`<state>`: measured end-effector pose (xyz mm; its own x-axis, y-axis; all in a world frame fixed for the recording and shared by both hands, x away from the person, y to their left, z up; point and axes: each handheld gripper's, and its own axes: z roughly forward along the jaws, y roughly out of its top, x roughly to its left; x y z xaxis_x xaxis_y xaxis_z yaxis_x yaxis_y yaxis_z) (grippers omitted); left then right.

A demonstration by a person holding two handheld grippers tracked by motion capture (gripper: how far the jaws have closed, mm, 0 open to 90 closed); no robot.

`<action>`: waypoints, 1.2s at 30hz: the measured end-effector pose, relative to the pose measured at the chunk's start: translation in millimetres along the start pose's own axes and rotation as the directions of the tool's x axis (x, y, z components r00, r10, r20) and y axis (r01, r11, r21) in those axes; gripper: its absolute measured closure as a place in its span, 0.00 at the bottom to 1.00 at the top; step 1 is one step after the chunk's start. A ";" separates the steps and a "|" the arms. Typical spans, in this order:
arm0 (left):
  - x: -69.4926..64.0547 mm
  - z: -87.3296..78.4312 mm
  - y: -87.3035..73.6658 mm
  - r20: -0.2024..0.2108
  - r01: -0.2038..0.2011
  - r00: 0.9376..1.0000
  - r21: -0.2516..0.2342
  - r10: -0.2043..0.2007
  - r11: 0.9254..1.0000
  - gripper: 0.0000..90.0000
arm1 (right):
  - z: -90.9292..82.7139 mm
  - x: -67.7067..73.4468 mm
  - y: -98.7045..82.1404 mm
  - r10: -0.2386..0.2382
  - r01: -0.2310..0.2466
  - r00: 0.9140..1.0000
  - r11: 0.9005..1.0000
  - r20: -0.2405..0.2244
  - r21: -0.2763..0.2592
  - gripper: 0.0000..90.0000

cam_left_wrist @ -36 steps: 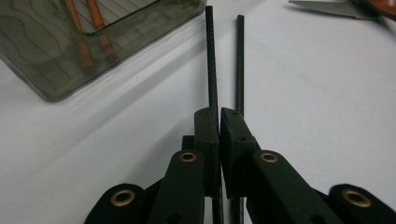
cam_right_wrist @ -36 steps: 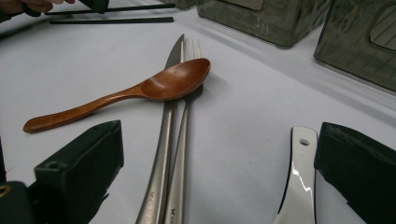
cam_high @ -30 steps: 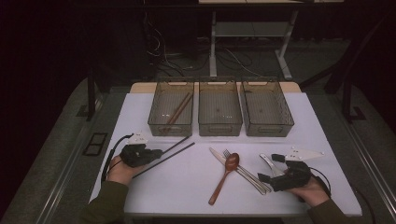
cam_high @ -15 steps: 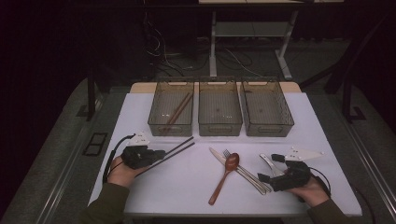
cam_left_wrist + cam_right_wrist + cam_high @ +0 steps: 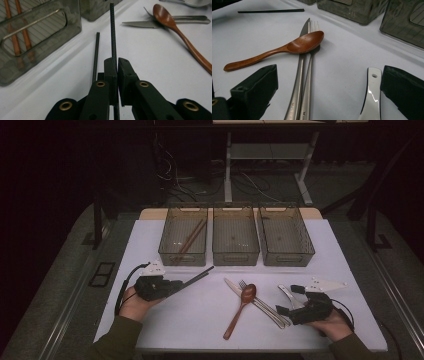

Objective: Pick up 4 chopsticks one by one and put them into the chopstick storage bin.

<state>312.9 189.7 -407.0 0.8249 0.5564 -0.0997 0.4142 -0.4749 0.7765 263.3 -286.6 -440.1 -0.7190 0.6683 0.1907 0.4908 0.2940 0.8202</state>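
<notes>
White table [image 5: 200, 320] under dim light; my left gripper [image 5: 176, 286], clamped on one black chopstick [image 5: 113, 35], has risen slightly, right gripper [image 5: 290, 301] open

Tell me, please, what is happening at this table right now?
A person is sorting cutlery into three bins. The left claw is shut on one black chopstick; its mate lies beside it. The right claw rests open by a metal utensil handle. A wooden spoon, knife and fork wait; the left bin holds brown chopsticks.
</notes>
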 end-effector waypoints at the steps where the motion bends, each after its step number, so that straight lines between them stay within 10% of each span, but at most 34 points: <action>1: -0.3 0.0 1.7 -0.001 -0.002 1.000 -0.005 0.002 1.000 0.95 | 0.0 -0.2 0.0 -0.001 0.001 1.000 1.000 0.001 0.000 0.01; 36: 32.6 3.8 83.5 -0.101 0.037 0.994 -0.059 -0.043 0.998 0.95 | -0.7 0.0 0.1 0.011 -0.011 1.000 1.000 0.002 0.001 0.01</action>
<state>375.7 165.6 -347.8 0.7631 0.6425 -0.0698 0.4213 -0.4126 0.8076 263.0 -287.0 -439.7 -0.7125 0.6728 0.1992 0.4996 0.2870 0.8173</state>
